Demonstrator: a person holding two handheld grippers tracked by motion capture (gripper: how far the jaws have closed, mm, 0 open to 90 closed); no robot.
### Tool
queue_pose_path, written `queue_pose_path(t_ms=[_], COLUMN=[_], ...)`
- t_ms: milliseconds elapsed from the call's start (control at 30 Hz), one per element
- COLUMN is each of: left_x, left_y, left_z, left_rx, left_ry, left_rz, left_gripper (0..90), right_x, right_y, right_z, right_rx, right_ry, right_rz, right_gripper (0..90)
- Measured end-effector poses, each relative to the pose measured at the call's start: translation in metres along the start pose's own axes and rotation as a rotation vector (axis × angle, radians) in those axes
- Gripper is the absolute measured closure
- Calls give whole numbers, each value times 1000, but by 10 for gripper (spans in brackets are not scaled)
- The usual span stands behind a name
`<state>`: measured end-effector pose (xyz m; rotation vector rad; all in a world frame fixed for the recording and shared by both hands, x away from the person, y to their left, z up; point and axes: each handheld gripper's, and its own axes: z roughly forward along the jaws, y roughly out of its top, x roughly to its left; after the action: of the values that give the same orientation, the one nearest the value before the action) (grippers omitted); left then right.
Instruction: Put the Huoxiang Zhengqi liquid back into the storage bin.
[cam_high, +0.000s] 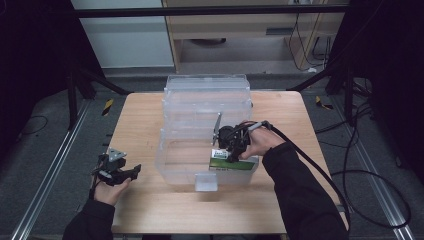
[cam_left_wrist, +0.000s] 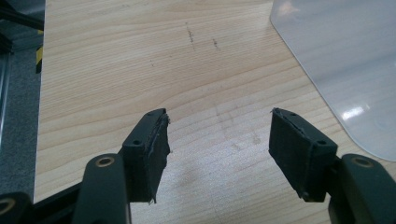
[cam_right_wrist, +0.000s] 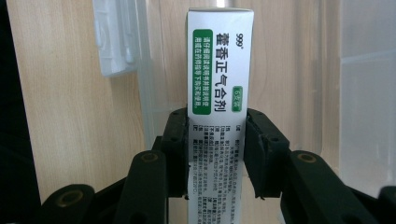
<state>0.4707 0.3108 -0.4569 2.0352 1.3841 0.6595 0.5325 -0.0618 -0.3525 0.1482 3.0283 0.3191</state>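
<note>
A white and green medicine box (cam_high: 234, 164) (cam_right_wrist: 219, 65) lies low inside the front right corner of a clear plastic bin (cam_high: 167, 150), along its front wall. My right gripper (cam_high: 231, 154) (cam_right_wrist: 217, 140) reaches down into the bin and is shut on the box, a pad pressing each long side. My left gripper (cam_high: 133, 171) (cam_left_wrist: 218, 137) rests over the bare wooden table (cam_high: 137, 120) to the left of the bin. Its jaws stand open with nothing between them.
The bin's clear lid (cam_high: 207, 87) stands open at the back. A white latch (cam_high: 206, 183) (cam_right_wrist: 114, 42) sits on the bin's front wall. A rounded corner of the bin (cam_left_wrist: 345, 60) lies to the right of the left gripper. Cables trail on the floor at right.
</note>
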Motion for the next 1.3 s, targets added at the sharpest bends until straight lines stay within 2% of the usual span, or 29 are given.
queue_pose_path(t_ms=[533,767,1033,1300], left_x=[0,0,0,0], left_y=[0,0,0,0], left_z=[0,0,0,0], left_rx=[1,2,1,2], left_ry=[0,0,0,0], left_rz=[0,0,1,1], left_gripper=[370,370,370,369], right_x=[1,2,3,2], right_y=[-4,-4,-1,-2], right_z=[11,15,21,23], right_rx=[-25,-11,9,27], right_ry=[1,2,8,7], right_rz=[-8,-3,-25,-8], right_gripper=[630,629,631,629])
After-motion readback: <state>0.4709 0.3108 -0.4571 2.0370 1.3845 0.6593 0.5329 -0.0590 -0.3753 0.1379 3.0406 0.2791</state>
